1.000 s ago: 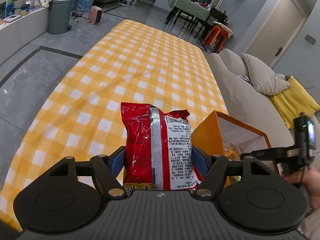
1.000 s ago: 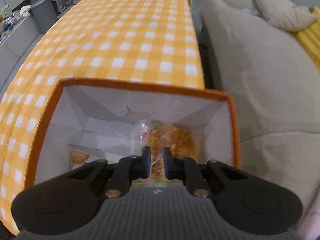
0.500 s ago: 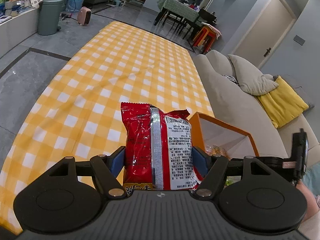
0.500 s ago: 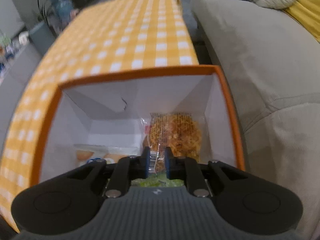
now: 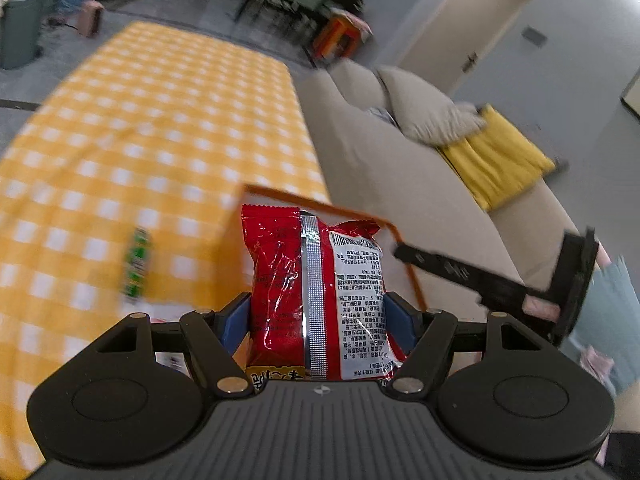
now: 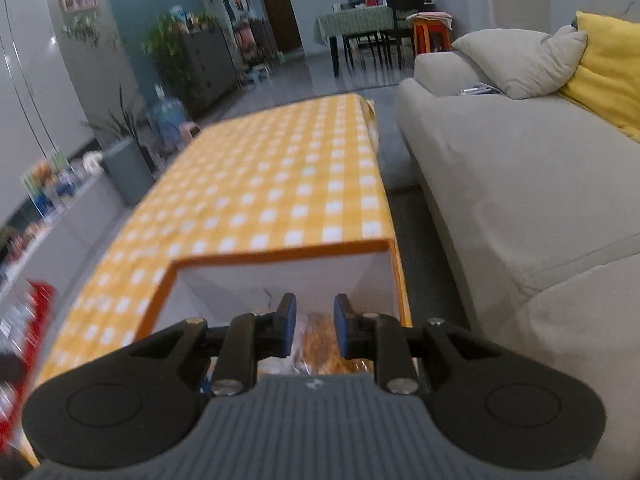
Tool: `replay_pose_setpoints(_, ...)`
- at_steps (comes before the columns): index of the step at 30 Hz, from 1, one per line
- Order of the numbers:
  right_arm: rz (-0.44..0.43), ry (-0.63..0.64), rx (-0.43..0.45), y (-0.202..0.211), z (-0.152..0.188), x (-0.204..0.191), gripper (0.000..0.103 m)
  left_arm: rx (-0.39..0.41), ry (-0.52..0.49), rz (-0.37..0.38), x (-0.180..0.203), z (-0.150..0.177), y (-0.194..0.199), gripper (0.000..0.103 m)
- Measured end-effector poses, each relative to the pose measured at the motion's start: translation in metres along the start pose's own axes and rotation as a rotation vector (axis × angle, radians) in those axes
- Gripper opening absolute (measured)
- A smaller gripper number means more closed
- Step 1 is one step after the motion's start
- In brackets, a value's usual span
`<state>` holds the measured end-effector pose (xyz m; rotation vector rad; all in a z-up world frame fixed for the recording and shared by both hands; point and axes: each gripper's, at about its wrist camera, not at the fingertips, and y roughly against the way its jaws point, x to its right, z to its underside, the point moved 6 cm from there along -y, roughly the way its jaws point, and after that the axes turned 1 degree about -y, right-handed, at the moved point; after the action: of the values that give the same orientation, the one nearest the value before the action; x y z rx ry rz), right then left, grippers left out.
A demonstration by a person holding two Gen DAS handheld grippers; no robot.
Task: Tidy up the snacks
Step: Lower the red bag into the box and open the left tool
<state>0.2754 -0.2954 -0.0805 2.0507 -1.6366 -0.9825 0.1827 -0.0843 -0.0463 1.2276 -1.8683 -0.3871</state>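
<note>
Going left to right: the left tongs are pinching the red foil snack packet upright, and compared with a second ago they've swung it over so it now sits in front of the orange cardboard box with white inside, which stands on the yellow-checked bench. Looks like that packet goes in next. A small green wrapper shows blurred off to the left. The right tongs were nearly pressed together inside the box a second ago; now they're slightly spread, empty and lifted above the rim. The clear bag of golden crunchy snacks lies inside, so that drop looks done.
</note>
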Motion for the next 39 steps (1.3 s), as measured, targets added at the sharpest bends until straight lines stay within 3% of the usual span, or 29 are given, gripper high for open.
replay_pose_setpoints(6, 0.001, -0.003, 0.034, 0.006, -0.01, 0.017, 0.02, -0.13, -0.055, -0.009, 0.037, 0.027, -0.062, 0.081)
replay_pose_setpoints(12, -0.001, 0.006, 0.077, 0.023, -0.022, 0.037, 0.026, -0.222, -0.044, -0.038, 0.047, 0.048, -0.109, 0.081)
replay_pose_setpoints(17, 0.016, 0.041, 0.056, 0.021, -0.022, 0.04, 0.027, -0.281, -0.049, -0.065, 0.052, 0.058, -0.132, 0.081)
replay_pose_setpoints(20, -0.002, 0.046, 0.046, 0.02, -0.02, 0.039, 0.027, -0.312, -0.064, -0.071, 0.053, 0.062, -0.138, 0.082)
replay_pose_setpoints(22, -0.006, 0.046, 0.037, 0.017, -0.02, 0.038, 0.027, -0.33, -0.094, -0.077, 0.057, 0.064, -0.14, 0.088)
replay_pose_setpoints(32, -0.007, 0.05, 0.009, 0.017, -0.017, 0.032, 0.027, -0.281, -0.104, -0.122, 0.058, 0.053, -0.113, 0.09)
replay_pose_setpoints(39, -0.014, 0.015, -0.096, 0.031, -0.004, 0.026, 0.028, -0.239, -0.097, -0.153, 0.049, 0.04, -0.08, 0.09)
